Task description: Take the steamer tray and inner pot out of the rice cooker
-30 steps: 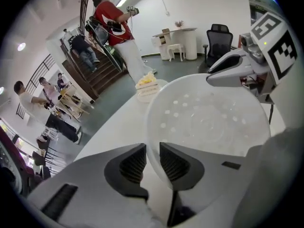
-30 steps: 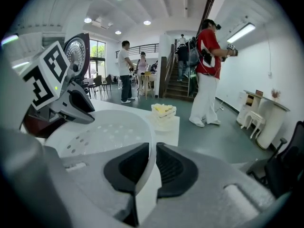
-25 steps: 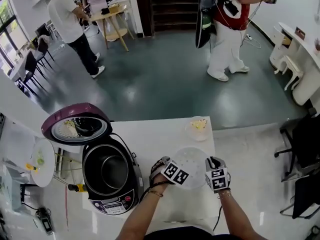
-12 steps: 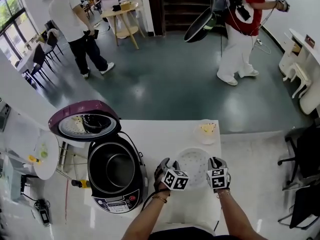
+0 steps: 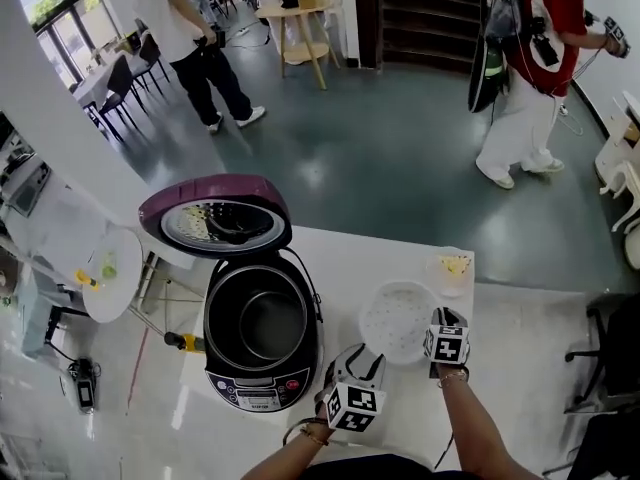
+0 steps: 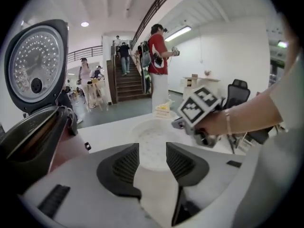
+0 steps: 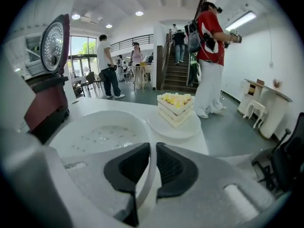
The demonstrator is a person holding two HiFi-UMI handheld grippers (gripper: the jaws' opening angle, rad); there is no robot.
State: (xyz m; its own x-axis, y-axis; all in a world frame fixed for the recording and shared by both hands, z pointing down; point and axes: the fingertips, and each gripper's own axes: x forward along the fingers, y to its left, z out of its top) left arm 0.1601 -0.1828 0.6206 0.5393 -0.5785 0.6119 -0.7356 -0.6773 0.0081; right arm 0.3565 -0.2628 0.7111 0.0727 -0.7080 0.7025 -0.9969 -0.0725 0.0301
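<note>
The white perforated steamer tray [image 5: 395,320] [image 7: 102,132] rests on the white table [image 5: 345,253], right of the rice cooker [image 5: 262,343]. The cooker's purple lid [image 5: 215,220] stands open, and the dark inner pot [image 5: 262,323] sits inside it. My right gripper [image 5: 441,318] [image 7: 153,148] is shut on the tray's near right rim. My left gripper [image 5: 362,360] [image 6: 152,148] hangs off the tray's near left side. Its jaws have just been opening and hold nothing. The tray [image 6: 153,144] shows beyond them.
A slice of cake on a plate [image 5: 453,268] [image 7: 175,109] stands just past the tray at the table's far right corner. The cooker [image 6: 33,132] is close on my left gripper's left. A small round side table [image 5: 108,286] stands left of the cooker. People stand on the floor beyond.
My left gripper has let go of the tray's left rim, opened, and drawn back towards me and up. My right gripper keeps its hold on the rim.
</note>
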